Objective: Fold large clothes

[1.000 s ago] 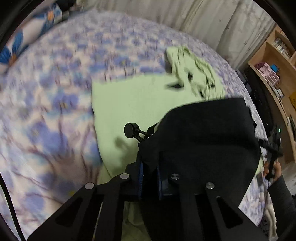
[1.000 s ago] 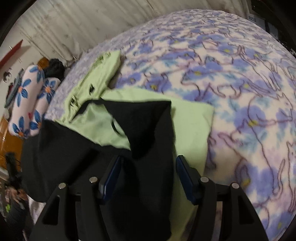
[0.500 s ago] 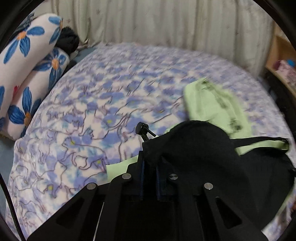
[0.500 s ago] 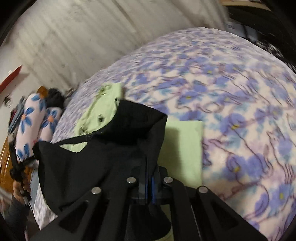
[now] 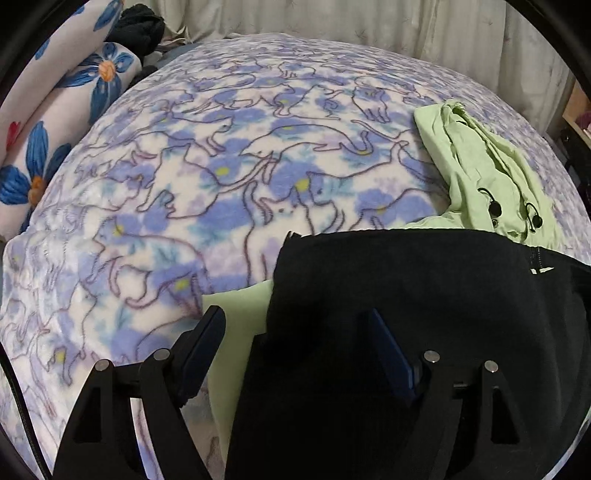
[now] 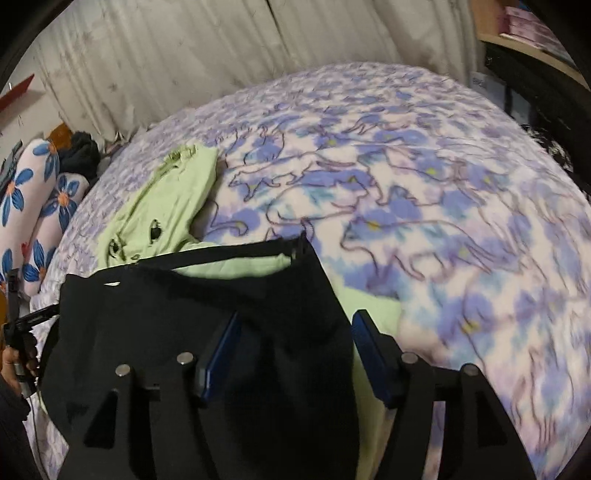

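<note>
A large garment, light green (image 5: 476, 173) with a black lining (image 5: 424, 295), lies on a bed with a blue-and-white cat-print blanket (image 5: 258, 147). The black part is folded over the green body near me; the green hood lies further up the bed. My left gripper (image 5: 295, 343) is open, its fingers astride the black fabric's left edge. In the right wrist view my right gripper (image 6: 291, 343) is open over the black fabric (image 6: 184, 314), with the green part (image 6: 166, 206) beyond it.
Two floral bolster pillows (image 5: 48, 122) and a dark bundle (image 5: 140, 26) lie at the bed's left side. A curtain (image 6: 184, 48) hangs behind the bed. Wooden shelves (image 6: 528, 33) stand at the right. The other hand-held gripper (image 6: 18, 325) shows at the left edge.
Both grippers were shut on the black fabric half a second ago and have opened, letting it drop onto the green body. The fold now lies flat on the bed.
</note>
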Available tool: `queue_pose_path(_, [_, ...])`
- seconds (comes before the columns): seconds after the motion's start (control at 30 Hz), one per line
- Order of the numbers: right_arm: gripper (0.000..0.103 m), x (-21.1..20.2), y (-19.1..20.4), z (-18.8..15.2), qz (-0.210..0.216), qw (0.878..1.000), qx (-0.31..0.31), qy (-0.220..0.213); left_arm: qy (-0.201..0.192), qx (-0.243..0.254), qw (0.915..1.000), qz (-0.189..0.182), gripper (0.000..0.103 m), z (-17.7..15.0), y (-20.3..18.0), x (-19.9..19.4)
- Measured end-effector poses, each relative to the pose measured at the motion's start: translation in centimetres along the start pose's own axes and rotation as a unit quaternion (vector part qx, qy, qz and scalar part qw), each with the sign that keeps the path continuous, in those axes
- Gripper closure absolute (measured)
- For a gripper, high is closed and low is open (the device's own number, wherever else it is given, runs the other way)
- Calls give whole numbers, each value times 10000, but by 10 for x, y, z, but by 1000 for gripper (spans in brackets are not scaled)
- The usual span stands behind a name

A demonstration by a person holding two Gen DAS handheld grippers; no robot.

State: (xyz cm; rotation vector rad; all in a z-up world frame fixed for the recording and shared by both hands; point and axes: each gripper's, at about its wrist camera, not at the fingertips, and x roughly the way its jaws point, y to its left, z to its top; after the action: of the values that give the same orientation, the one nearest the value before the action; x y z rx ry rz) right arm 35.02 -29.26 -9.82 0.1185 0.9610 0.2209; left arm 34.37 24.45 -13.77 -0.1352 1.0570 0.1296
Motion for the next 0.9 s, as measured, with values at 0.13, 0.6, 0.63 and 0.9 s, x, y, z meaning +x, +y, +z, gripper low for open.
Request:
queue_pose_path(0.13, [44,27,-1,1,-23,9999,-74,143,23,135,9999,71,33,3,-8,13])
queue_pose_path(0.6, [96,36,-14,15,-1000,9930,634,-58,-488,-250,9978,362,90,28,-14,34])
queue_pose_path(0.63, [96,39,-8,17,-1100,9927,480,-124,-550,-351,9970,412,91,30,-13,35])
queue_pose_path(0.9, [89,42,2,25,-1374,9895,446,36,-671,-554,9939,679,83,31,-10,31])
